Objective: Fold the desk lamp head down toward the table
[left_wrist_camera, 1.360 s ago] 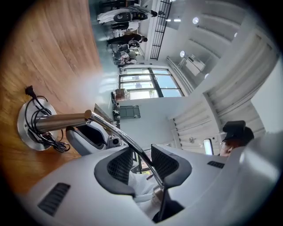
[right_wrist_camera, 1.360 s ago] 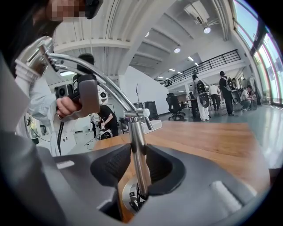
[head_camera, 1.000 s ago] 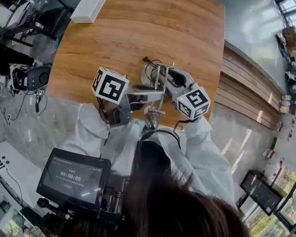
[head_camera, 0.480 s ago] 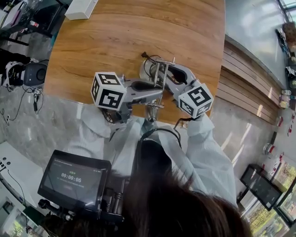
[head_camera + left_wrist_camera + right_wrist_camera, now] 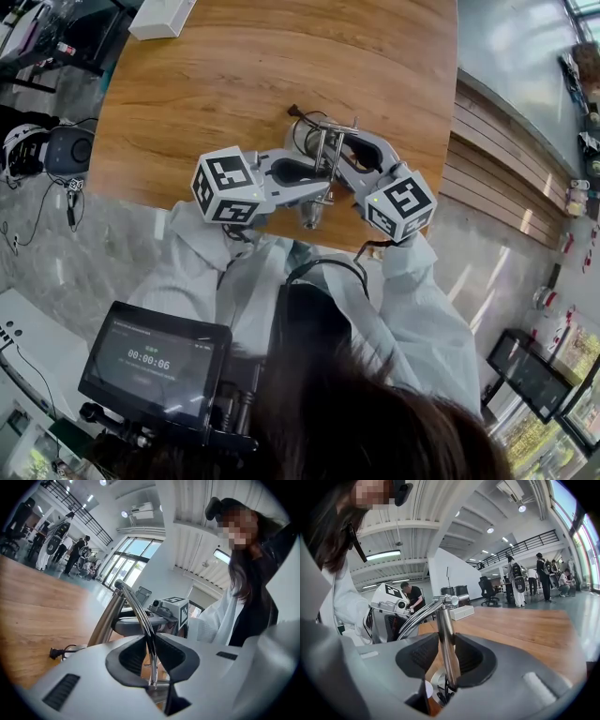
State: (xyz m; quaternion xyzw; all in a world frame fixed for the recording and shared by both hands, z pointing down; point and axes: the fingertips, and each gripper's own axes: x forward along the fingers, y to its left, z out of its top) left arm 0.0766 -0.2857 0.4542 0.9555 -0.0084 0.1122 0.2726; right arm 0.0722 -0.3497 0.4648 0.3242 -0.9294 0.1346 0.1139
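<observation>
A chrome desk lamp (image 5: 322,150) stands near the front edge of the wooden table (image 5: 234,75), with its round base and coiled cord (image 5: 302,141) behind the grippers. The small lamp head (image 5: 311,218) hangs low by the table edge. From the left, my left gripper (image 5: 317,185) is shut on the thin upper lamp arm (image 5: 139,618), which runs between its pads (image 5: 133,656). My right gripper (image 5: 342,157) comes in from the right and is shut on the thicker upright lamp post (image 5: 445,639). The two grippers face each other closely across the lamp.
A white box (image 5: 161,17) lies at the table's far left corner. The cord's plug (image 5: 293,111) rests on the wood behind the lamp. A small monitor (image 5: 155,361) sits below, close to the person's body. Gear stands on the floor at left (image 5: 56,150).
My left gripper has rolled about its own axis, its marker cube showing a different face, and it sits a little nearer the lamp. The lamp head has shifted slightly. My right gripper has stayed put.
</observation>
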